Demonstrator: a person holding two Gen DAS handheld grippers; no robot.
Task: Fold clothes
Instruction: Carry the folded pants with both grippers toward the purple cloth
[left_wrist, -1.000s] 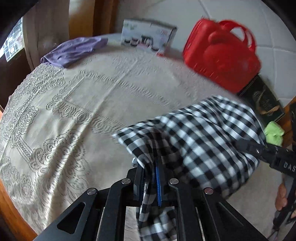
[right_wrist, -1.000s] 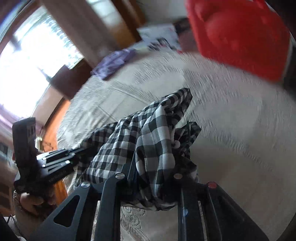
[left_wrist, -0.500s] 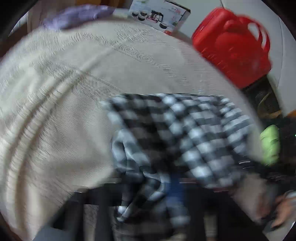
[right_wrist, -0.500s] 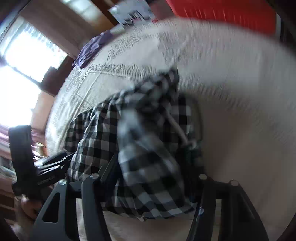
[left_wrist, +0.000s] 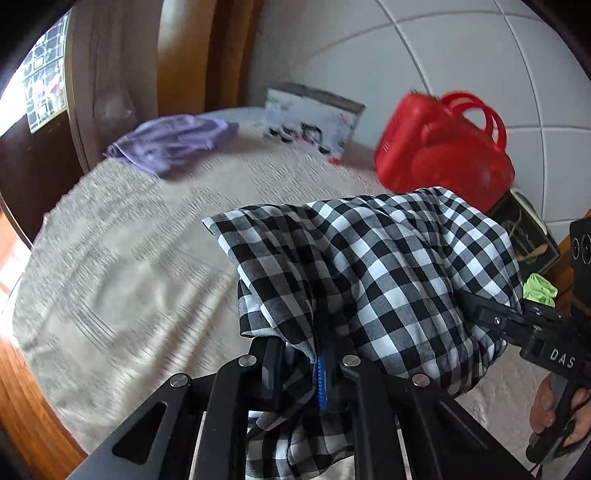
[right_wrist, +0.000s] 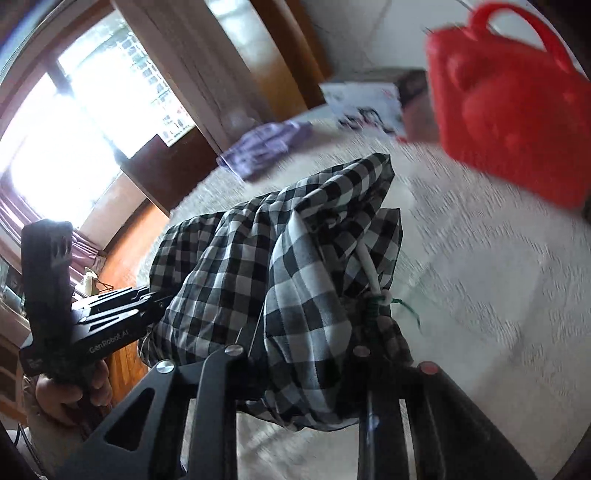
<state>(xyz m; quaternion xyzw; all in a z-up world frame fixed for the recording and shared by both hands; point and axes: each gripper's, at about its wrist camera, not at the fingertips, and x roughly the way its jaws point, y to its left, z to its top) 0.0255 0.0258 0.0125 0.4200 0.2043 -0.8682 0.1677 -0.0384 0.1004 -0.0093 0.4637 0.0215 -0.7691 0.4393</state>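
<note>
A black-and-white checked garment (left_wrist: 388, 266) hangs bunched between both grippers above the lace-covered table (left_wrist: 129, 258). My left gripper (left_wrist: 303, 354) is shut on one bunched edge, with cloth trailing down between its fingers. From the right, my right gripper (left_wrist: 476, 306) reaches into the other side. In the right wrist view a thick fold of the garment (right_wrist: 240, 266) fills my right gripper (right_wrist: 303, 343), whose jaws are closing on it. A white drawstring (right_wrist: 369, 269) hangs out beside that fold. The left gripper (right_wrist: 155, 299) shows at the left, held by a hand.
At the back of the table stand a red plastic basket (left_wrist: 439, 155) and a printed box (left_wrist: 310, 122), with a purple cloth (left_wrist: 173, 144) at the back left. A dark box (left_wrist: 524, 236) and a green item (left_wrist: 539, 290) sit at the right edge.
Both grippers have risen with the checked garment, which dipped toward the table half a second ago and is now lifted clear. More wall shows behind the table.
</note>
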